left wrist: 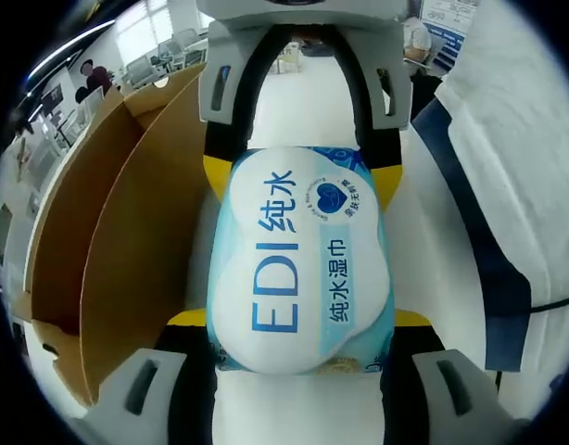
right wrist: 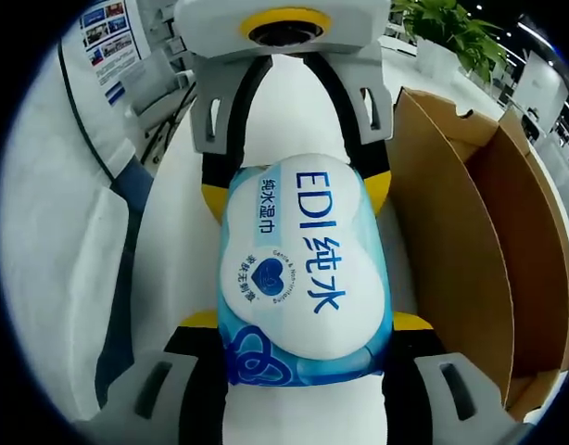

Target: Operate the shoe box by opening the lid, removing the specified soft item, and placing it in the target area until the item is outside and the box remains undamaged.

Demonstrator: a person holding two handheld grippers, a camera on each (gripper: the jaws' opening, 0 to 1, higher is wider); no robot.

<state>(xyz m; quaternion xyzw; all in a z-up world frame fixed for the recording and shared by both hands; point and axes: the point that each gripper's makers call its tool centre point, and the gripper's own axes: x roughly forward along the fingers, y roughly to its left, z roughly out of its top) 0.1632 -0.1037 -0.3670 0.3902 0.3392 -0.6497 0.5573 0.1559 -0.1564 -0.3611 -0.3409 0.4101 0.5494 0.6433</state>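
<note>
A potted green plant [right wrist: 451,28] stands beyond the white table [right wrist: 53,278]

Left gripper [left wrist: 300,318]: pale grey moulded jaw housings, each cut with a dark oblong slot, black along the inner side, capped by yellow pads [left wrist: 186,318]. Right gripper [right wrist: 306,321]: same build, with grey slotted blocks, black inner faces and yellow tips. Seen from the front at the far side of each view: black arms curving into an arch, grey slotted brackets outside, yellow pads at the ends.
</note>
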